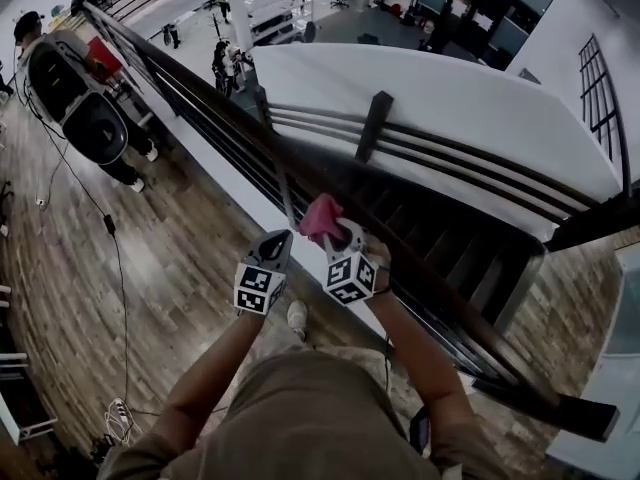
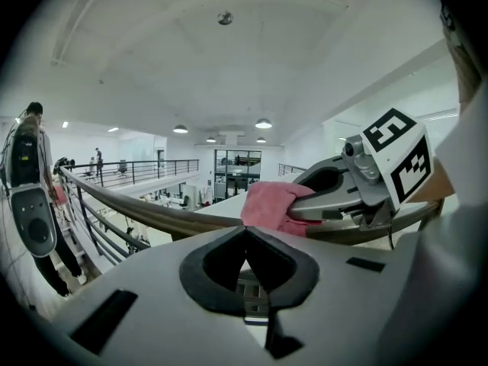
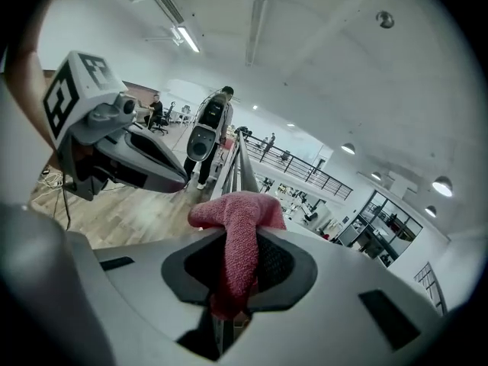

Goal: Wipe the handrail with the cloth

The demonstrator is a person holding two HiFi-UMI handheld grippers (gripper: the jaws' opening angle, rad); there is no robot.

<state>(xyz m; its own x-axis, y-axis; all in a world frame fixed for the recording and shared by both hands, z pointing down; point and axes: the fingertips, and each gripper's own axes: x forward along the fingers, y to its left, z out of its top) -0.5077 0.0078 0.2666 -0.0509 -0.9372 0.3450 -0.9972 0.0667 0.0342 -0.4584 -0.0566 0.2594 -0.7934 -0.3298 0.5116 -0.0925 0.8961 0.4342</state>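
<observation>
The right tool (image 1: 336, 232) clamps the pink cloth (image 1: 320, 216) on the handrail (image 1: 220, 118), which runs from far left to near right. The left tool (image 1: 283, 240) is closed and empty.

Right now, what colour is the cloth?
Pink; the cloth shows best in the right gripper view.

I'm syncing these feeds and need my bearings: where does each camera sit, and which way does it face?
Head view: on the person's head, looking steeply down at the handrail; arms, left gripper and right gripper show.
Left gripper view: on the left gripper, facing across the handrail; its shut, empty jaws show.
Right gripper view: on the right gripper, facing along the handrail toward a bystander; its jaws, shut on the cloth, show.
Shared: both gripper views show the cloth and the other gripper.
</observation>
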